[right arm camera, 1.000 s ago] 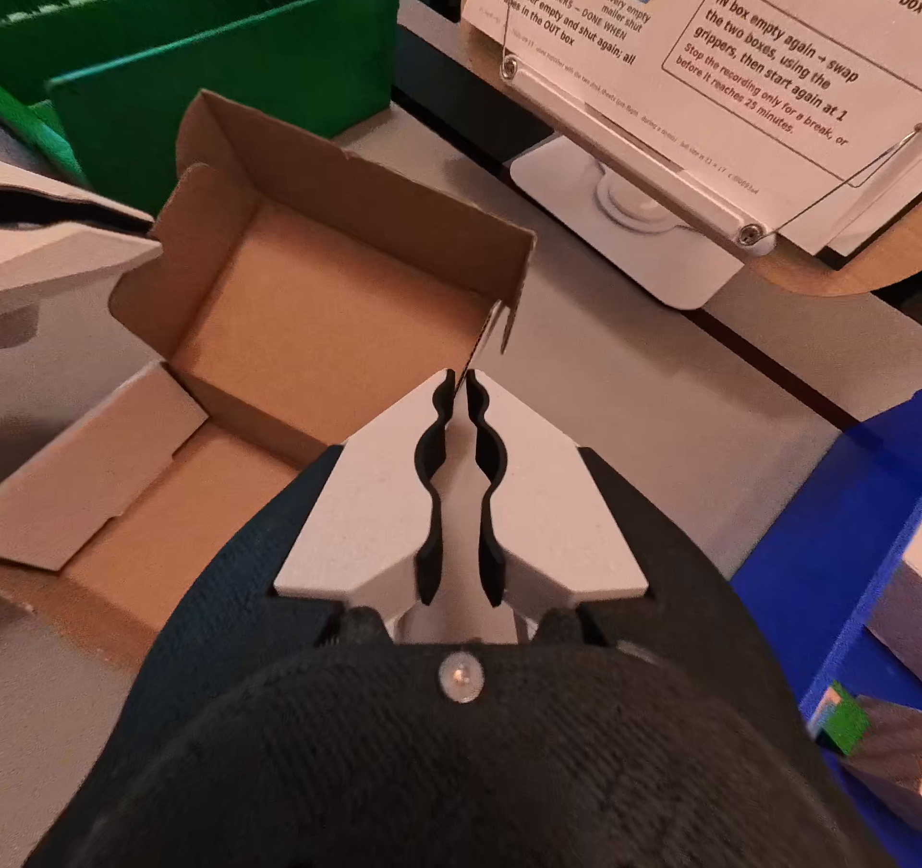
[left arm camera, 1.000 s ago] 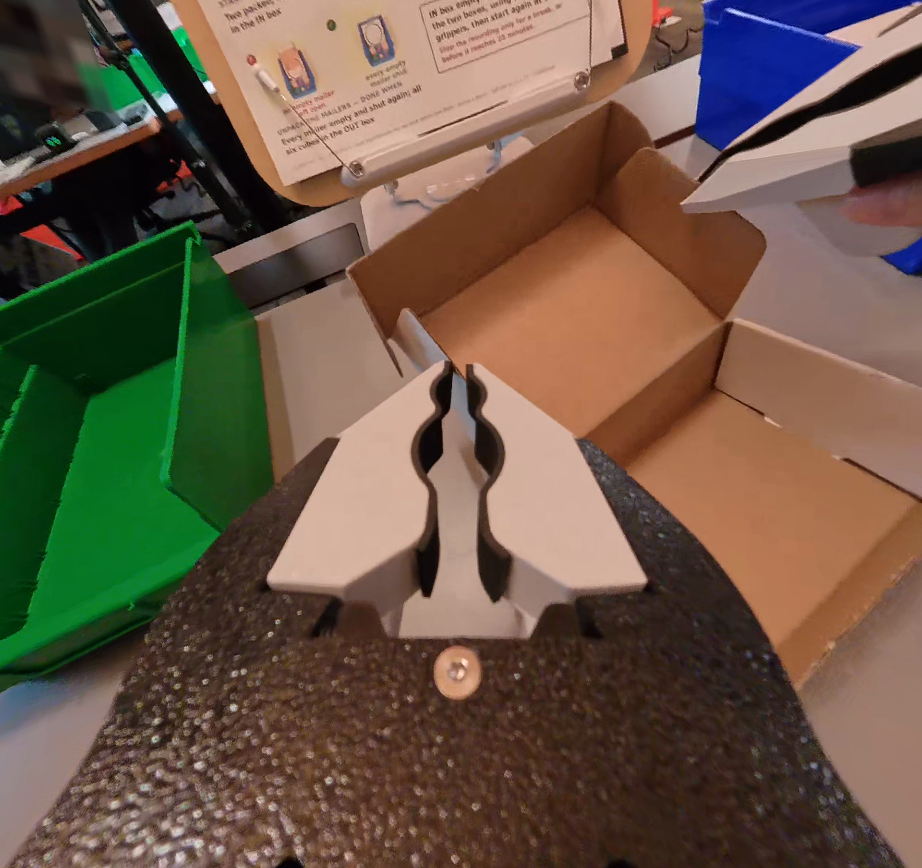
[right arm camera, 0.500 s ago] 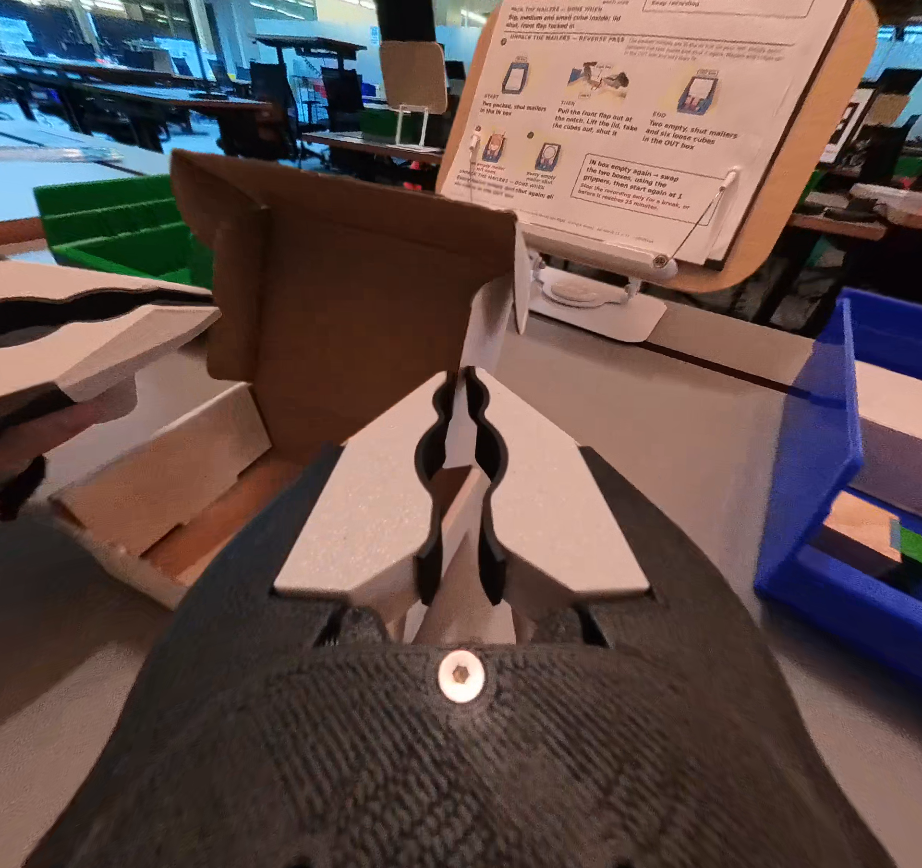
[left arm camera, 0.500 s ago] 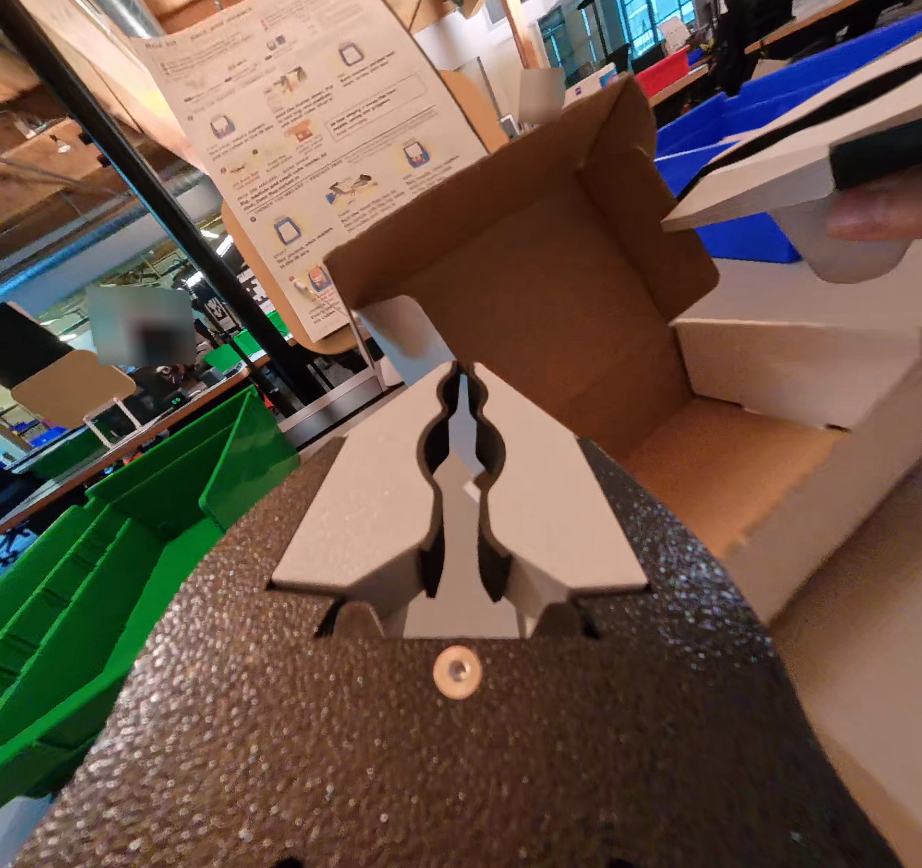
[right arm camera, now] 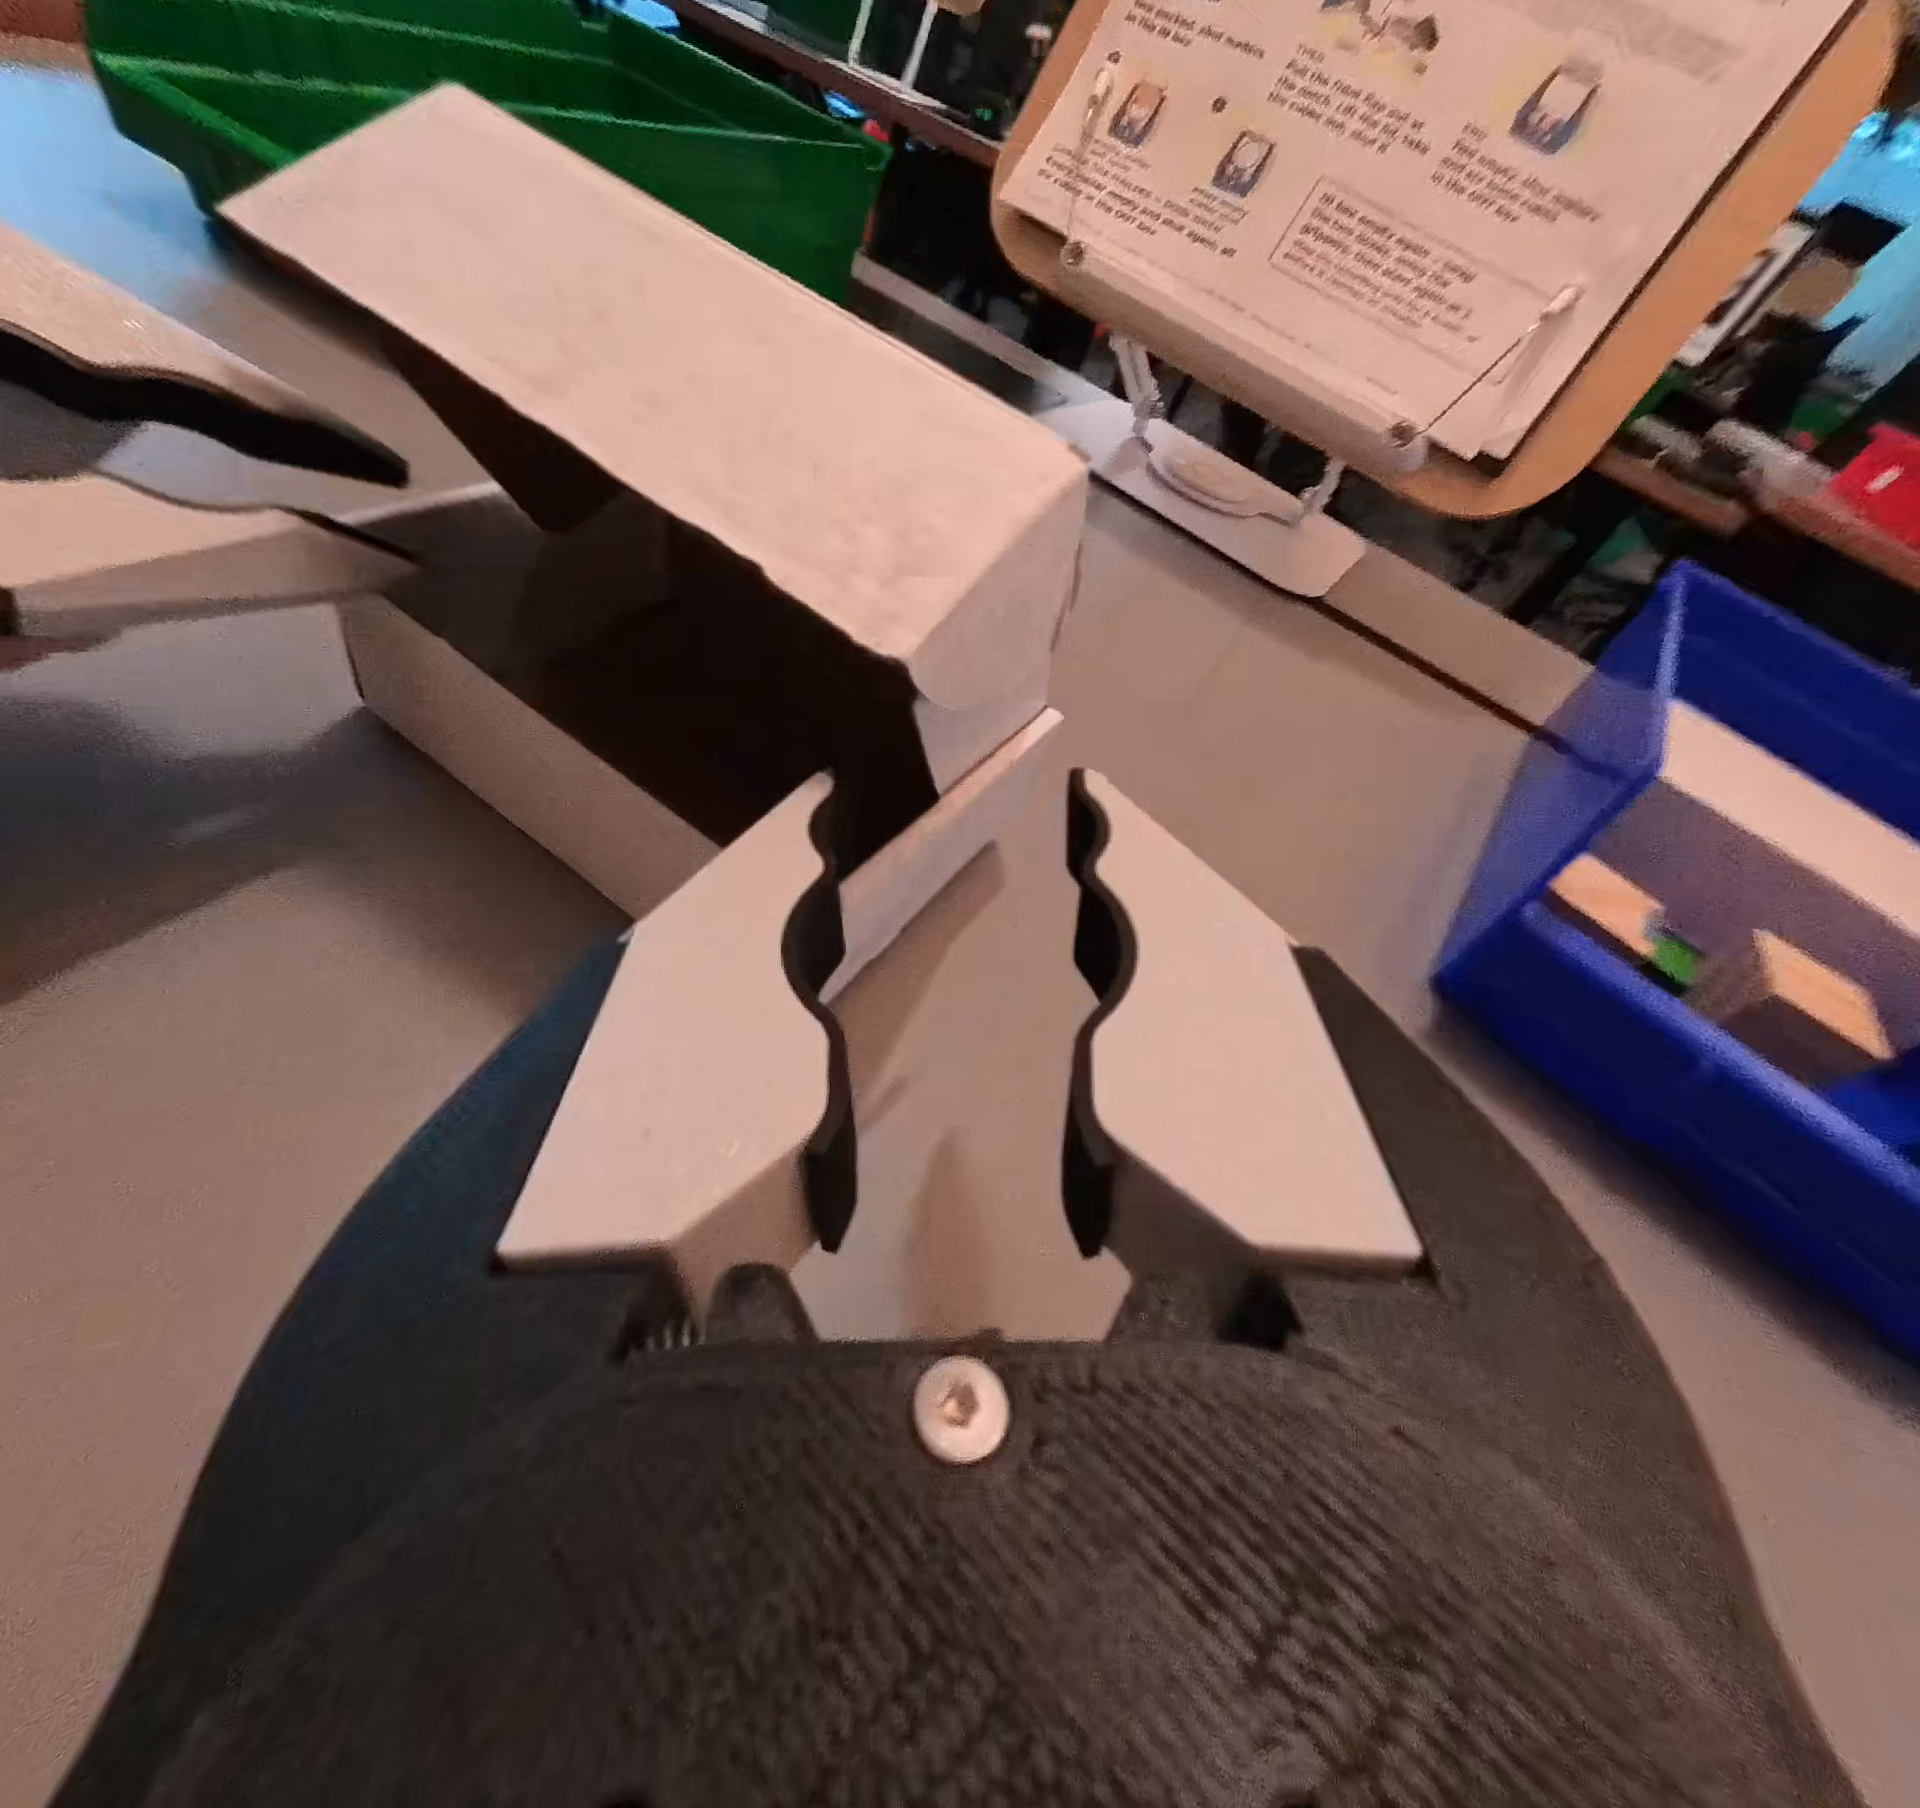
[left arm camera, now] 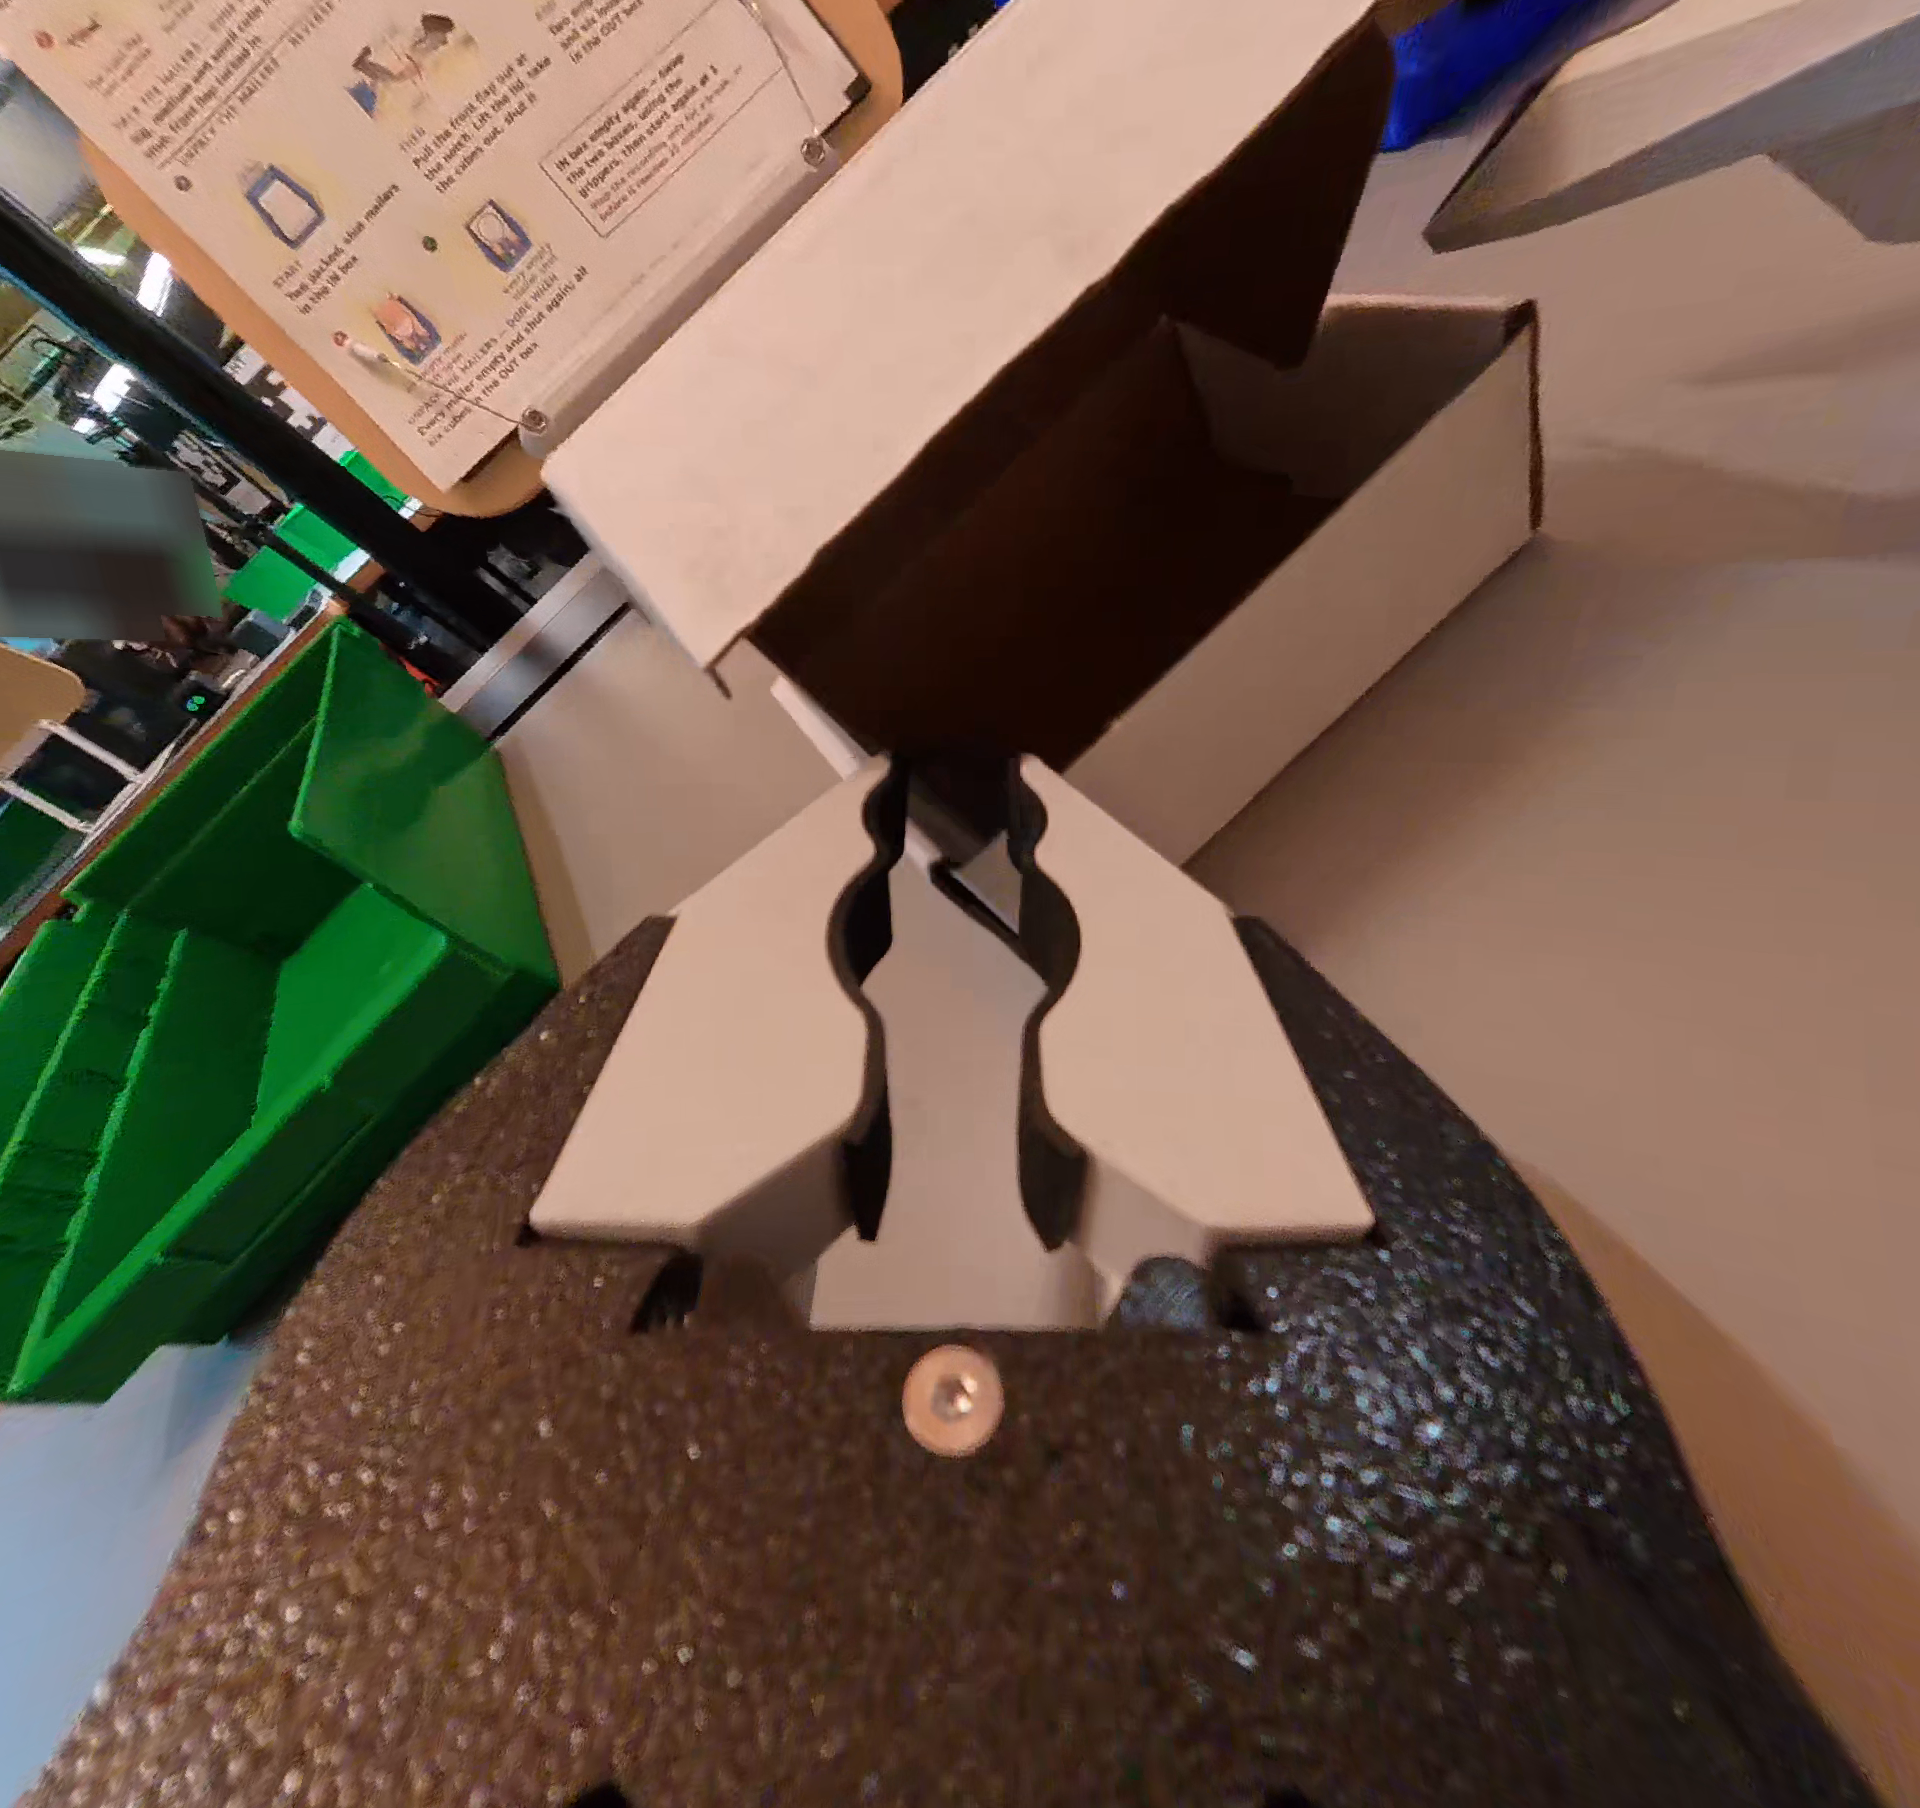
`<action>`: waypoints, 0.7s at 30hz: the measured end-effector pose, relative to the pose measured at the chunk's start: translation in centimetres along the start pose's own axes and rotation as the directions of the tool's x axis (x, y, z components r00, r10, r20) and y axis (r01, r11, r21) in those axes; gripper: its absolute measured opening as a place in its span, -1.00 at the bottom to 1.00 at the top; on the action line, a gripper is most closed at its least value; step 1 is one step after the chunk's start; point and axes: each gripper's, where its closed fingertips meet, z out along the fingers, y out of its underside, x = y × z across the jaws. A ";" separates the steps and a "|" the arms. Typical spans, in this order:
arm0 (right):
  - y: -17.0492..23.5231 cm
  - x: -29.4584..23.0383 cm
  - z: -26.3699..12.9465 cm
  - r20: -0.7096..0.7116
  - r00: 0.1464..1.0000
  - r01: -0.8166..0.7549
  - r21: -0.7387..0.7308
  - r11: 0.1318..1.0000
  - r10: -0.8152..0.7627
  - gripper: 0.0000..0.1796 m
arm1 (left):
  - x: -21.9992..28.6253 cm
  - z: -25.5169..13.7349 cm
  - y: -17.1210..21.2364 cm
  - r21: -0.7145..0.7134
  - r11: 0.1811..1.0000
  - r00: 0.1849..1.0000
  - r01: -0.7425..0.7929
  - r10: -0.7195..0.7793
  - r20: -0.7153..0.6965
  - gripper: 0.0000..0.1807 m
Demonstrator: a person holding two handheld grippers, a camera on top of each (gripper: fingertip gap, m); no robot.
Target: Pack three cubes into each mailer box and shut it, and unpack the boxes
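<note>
Left wrist view: both grippers (left arm camera: pixel 954 782) (right arm camera: pixel 951 792) narrowly parted around mailer lid (left arm camera: pixel 894 376) flaps.

A plain grey desk (right arm camera: pixel 1195 678) is seen carrying everything. A white mailer box (right arm camera: pixel 540 750) is set on it, the lid (right arm camera: pixel 665 387) tilted half down over the base. A green bin (left arm camera: pixel 260 979) is placed at the left, a blue bin (right arm camera: pixel 1704 1083) at the right, and a white stand (right arm camera: pixel 1236 511) bearing an instruction sheet behind the box.
</note>
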 end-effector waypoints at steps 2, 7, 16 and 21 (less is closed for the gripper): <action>-0.6 0.5 -1.4 -0.102 0.984 0.146 0.029 0.989 -0.143 -0.40 | -0.3 -1.0 0.2 0.000 1.000 1.000 0.007 -0.007 0.027 -0.82; -3.5 -0.8 -1.7 -0.294 0.748 0.628 0.026 0.778 -0.595 -0.30 | -3.5 -1.7 -0.2 0.014 0.998 0.979 0.065 -0.067 0.190 -0.66; -4.6 -3.6 0.2 -0.191 0.616 0.771 -0.055 0.635 -0.764 -0.86 | -3.3 -1.4 -0.8 0.008 0.999 0.988 0.031 -0.032 0.152 -0.65; -2.3 -6.0 -0.9 0.111 0.756 0.652 -0.038 0.757 -0.645 -0.94 | -2.4 -2.8 1.1 -0.041 0.999 0.992 -0.014 0.019 0.127 -0.66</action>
